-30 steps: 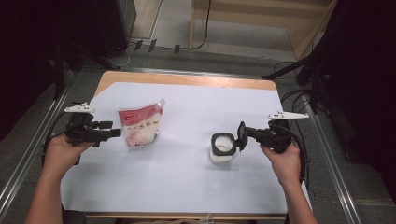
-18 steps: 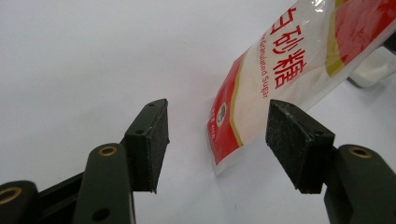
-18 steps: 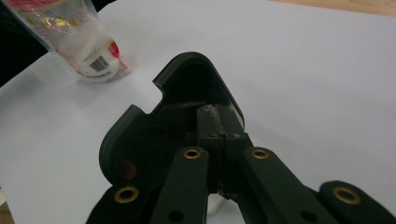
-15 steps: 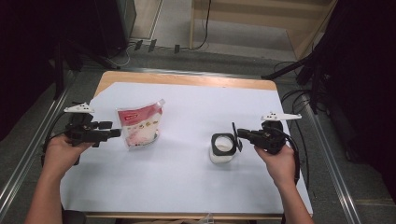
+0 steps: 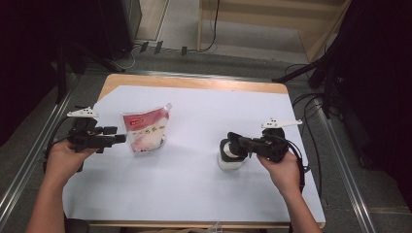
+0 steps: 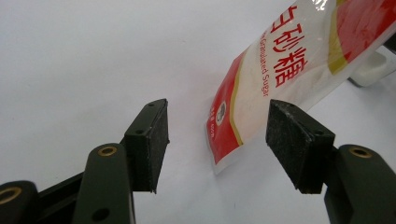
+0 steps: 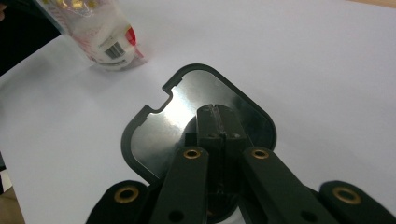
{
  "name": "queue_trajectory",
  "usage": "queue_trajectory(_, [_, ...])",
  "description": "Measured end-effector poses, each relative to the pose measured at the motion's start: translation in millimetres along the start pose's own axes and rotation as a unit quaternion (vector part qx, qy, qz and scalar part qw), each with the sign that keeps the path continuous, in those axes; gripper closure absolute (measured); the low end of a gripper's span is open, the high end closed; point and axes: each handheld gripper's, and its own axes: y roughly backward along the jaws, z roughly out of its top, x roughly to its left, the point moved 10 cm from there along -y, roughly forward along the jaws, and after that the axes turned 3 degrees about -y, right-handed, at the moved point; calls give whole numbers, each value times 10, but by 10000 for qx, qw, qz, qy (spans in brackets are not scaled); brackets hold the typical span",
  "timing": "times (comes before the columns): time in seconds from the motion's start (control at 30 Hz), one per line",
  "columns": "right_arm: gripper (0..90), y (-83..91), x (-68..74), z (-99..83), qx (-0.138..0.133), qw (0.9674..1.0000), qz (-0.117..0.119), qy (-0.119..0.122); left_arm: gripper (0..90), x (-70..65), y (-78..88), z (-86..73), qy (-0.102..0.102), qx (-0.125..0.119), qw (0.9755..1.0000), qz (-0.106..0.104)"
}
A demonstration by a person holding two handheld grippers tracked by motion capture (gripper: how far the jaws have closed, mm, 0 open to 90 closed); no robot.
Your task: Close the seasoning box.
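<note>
A dark, glossy plastic lid is pinched in the right gripper above the white jar, lower right; left gripper jaws stand apart beside the red-and-white sugar pouch, ready to grasp.

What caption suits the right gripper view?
Right gripper, jaws shut, over a dark lid; a sugar bag beyond.

A red-and-white sugar bag with red lettering is lying on the white sheet; the white jar is wearing a glossy black lid.
</note>
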Motion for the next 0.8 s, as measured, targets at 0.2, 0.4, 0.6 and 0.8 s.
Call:
queue_trajectory(0.2, [898,-69,46,-27,131,9998,-24,157,401,-6,-8,-3,6,23,10000,12])
queue_trajectory(0.4, [846,-99,63,-35,155,9996,-23,236,400,-8,-11,-3,18,23,10000,2])
queue_trajectory(0.6, [770,-115,66,-29,98,9996,-28,277,400,-10,-9,-10,24,46,10000,-8])
queue_trajectory(0.8, [669,-96,-24,-12,-54,9997,-118,228,401,-7,-11,-19,-1,58,10000,-10])
